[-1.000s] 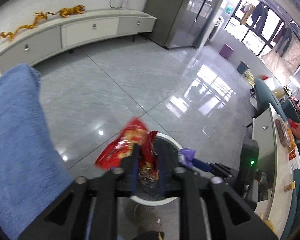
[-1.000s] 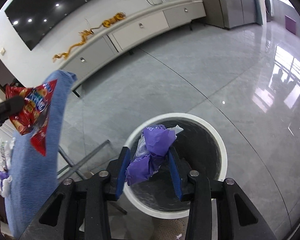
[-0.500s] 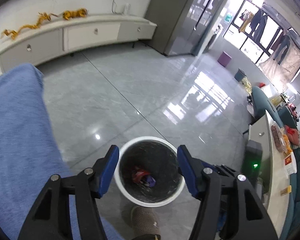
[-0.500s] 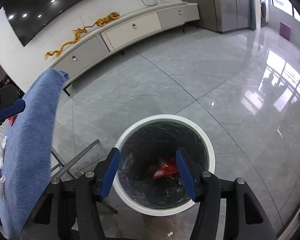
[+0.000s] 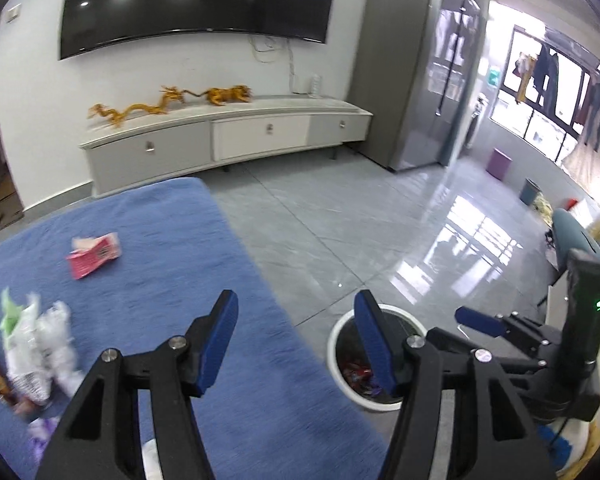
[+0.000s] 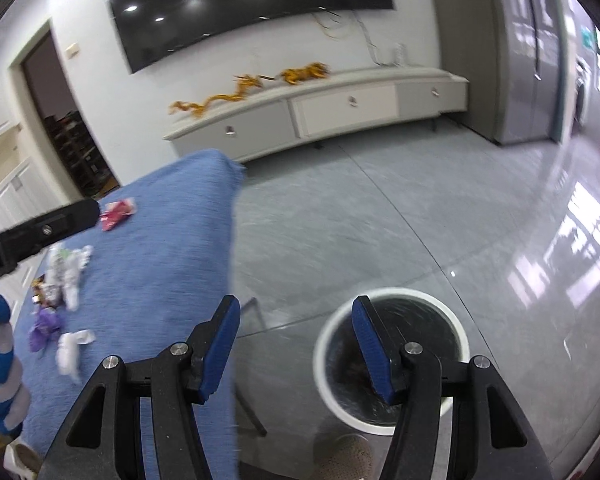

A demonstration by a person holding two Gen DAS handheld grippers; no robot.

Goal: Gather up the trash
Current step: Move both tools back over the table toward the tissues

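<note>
The white trash bin (image 5: 337,344) stands on the floor by the blue-covered table (image 5: 148,248); red and purple wrappers lie in it. It also shows in the right wrist view (image 6: 392,295). My left gripper (image 5: 296,320) is open and empty, over the table's right edge. My right gripper (image 6: 296,322) is open and empty, between table and bin. On the table lie a pink packet (image 5: 94,255), crumpled white and green wrappers (image 5: 32,344), and a purple scrap (image 6: 44,326) beside white paper (image 6: 70,346).
A long white TV cabinet (image 5: 228,140) with gold dragon figures stands at the far wall under a black screen. The grey tiled floor (image 5: 360,216) spreads to the right. A grey fridge (image 5: 420,64) stands at the back right. A table leg (image 6: 252,316) shows under the cloth.
Both grippers have tilted up and swung left from over the bin toward the table. A second ago they held the red bag and purple wrapper; both now lie in the bin.
</note>
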